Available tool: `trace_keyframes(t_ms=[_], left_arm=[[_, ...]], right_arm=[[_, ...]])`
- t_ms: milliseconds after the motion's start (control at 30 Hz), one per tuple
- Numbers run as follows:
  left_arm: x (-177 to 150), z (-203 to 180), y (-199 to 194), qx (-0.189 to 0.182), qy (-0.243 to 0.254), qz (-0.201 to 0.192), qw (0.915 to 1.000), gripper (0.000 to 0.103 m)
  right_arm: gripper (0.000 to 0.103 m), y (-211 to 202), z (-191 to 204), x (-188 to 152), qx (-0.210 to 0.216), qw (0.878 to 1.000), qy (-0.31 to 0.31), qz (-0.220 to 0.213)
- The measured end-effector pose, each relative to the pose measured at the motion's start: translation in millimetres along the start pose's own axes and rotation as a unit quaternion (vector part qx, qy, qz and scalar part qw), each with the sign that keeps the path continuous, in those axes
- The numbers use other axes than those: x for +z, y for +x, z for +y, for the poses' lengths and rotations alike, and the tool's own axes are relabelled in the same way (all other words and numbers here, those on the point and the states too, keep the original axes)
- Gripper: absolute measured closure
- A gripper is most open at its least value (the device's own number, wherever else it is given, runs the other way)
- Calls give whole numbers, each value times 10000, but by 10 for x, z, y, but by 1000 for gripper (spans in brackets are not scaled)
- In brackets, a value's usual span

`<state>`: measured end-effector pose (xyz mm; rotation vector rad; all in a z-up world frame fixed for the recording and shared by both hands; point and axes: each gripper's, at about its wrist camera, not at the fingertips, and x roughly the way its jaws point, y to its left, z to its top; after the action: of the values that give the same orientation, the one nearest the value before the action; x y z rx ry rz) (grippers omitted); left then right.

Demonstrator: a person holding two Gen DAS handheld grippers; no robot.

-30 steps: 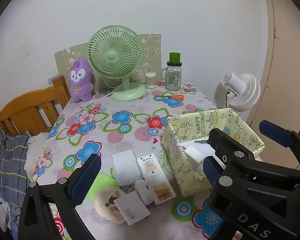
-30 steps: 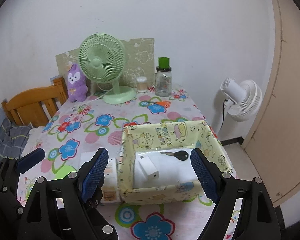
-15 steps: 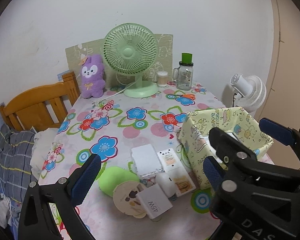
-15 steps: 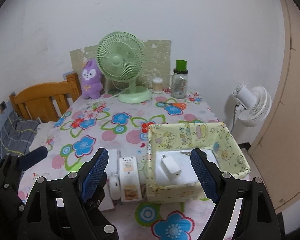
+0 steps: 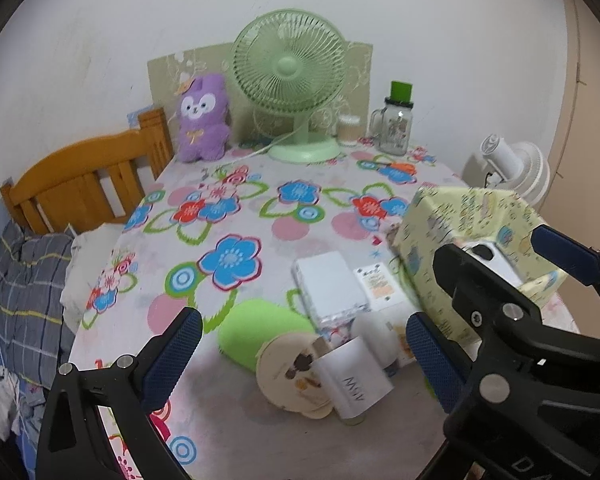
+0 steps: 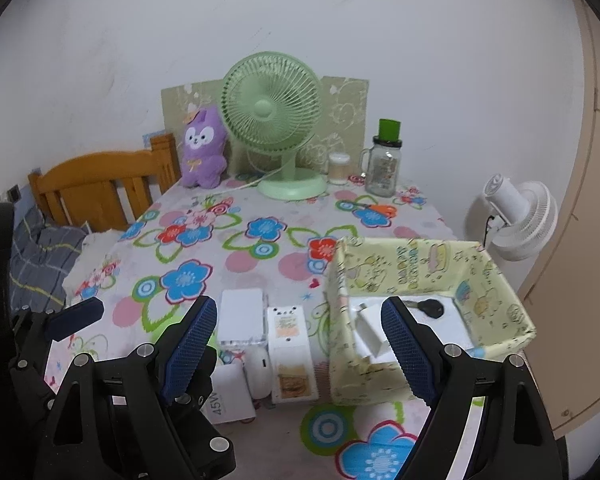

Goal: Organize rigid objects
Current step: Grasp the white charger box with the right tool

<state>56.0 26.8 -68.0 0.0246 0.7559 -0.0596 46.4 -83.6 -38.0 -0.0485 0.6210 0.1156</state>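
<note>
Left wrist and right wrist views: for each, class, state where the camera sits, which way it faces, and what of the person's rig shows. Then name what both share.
Left wrist: rides the left gripper, facing down-forward at the loose items by the 45W charger; right gripper intrudes.
Right wrist: rides the right gripper, facing the yellow box; left gripper intrudes.
Shared: green fan, tablecloth.

White plaster wall (image 6: 380,20), scuffed. Wooden headboard (image 6: 100,184) left of floral-clothed table (image 6: 240,248). White floor fan (image 6: 516,220) right, beside beige door (image 6: 580,240).
</note>
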Motion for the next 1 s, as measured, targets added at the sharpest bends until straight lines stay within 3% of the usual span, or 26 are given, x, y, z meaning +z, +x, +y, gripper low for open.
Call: trace_keyframes(t_ms=[1000], left_arm=[[-635,319,508,93,-325,759,9965,0]], right_arm=[[18,488,357,-574,183,9981,-195,560]])
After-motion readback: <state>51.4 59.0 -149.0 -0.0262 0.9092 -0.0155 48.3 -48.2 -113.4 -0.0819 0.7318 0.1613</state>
